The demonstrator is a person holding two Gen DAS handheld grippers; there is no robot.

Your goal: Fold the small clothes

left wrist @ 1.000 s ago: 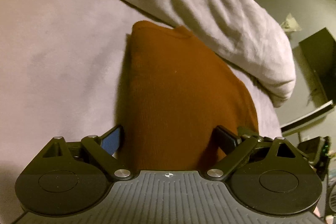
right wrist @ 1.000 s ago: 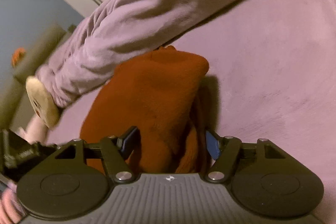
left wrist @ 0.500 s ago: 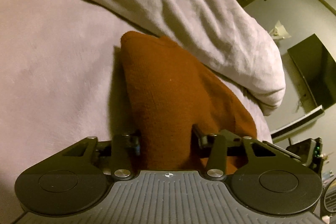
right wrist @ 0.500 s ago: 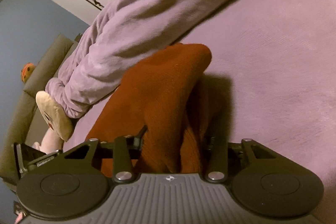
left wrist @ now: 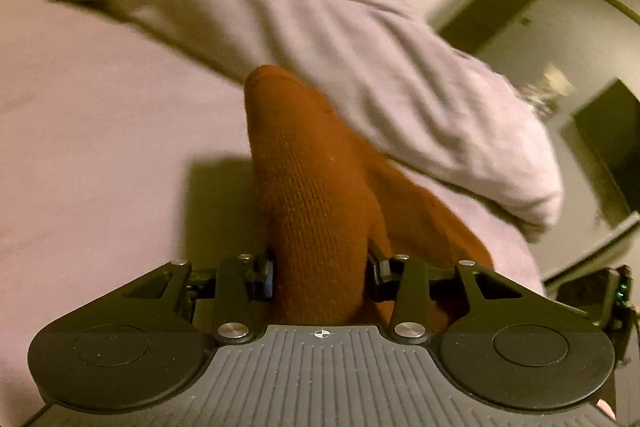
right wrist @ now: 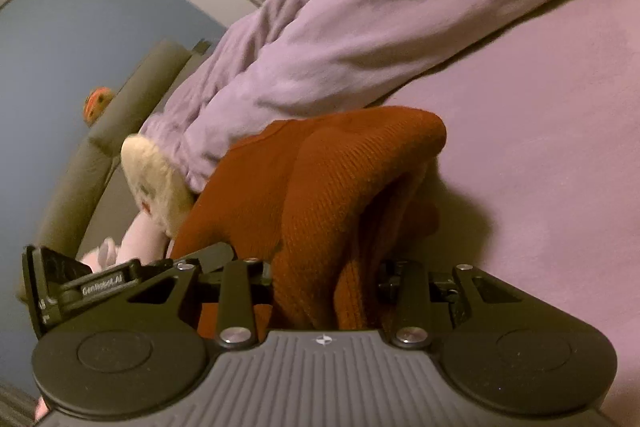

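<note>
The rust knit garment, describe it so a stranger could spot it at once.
On the lilac bed, just below the bunched lilac blanket, lies the rust knit garment. It is the only orange-brown, ribbed thing there, and both grippers pinch its near edge.

I see a bed (left wrist: 100, 147) under a smooth lilac sheet (right wrist: 540, 147). A bunched lilac blanket (left wrist: 320, 39) lies across it toward twelve o'clock. The rust knit garment (left wrist: 316, 195) rests on the sheet at centre, its far end touching the blanket, its near part raised off the bed.
</note>
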